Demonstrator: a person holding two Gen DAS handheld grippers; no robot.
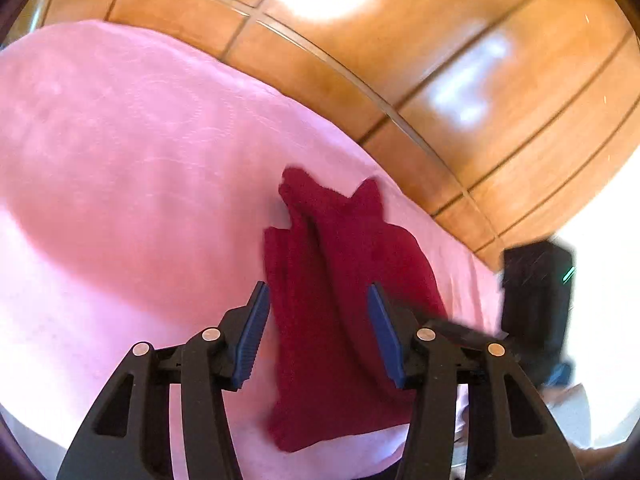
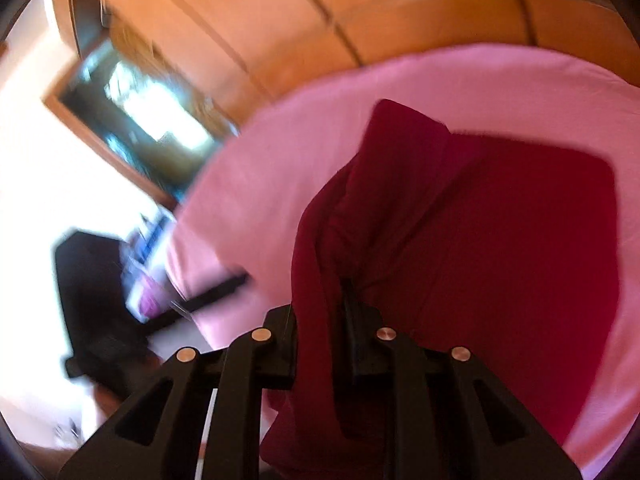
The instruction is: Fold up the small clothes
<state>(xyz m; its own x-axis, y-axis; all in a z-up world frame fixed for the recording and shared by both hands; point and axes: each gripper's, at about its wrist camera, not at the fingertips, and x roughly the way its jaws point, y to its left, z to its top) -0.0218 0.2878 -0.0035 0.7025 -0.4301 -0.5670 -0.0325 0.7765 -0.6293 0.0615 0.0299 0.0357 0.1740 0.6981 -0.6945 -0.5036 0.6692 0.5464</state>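
Observation:
A dark red garment (image 1: pixel 340 280) lies on a pink sheet (image 1: pixel 140 160) covering the bed. In the left wrist view my left gripper (image 1: pixel 318 312) is open, its blue pads (image 1: pixel 256 336) apart above the garment, holding nothing. In the right wrist view my right gripper (image 2: pixel 320 320) is shut on a bunched fold of the red garment (image 2: pixel 500 240), which drapes over and hides the fingertips. The rest of the garment spreads flat on the pink sheet (image 2: pixel 300 160) to the right.
A wooden wardrobe wall (image 1: pixel 440 60) stands behind the bed. A black object (image 1: pixel 536 300) sits at the bed's right edge in the left view. In the right view a framed mirror (image 2: pixel 132 120) and a dark chair (image 2: pixel 92 300) are at left.

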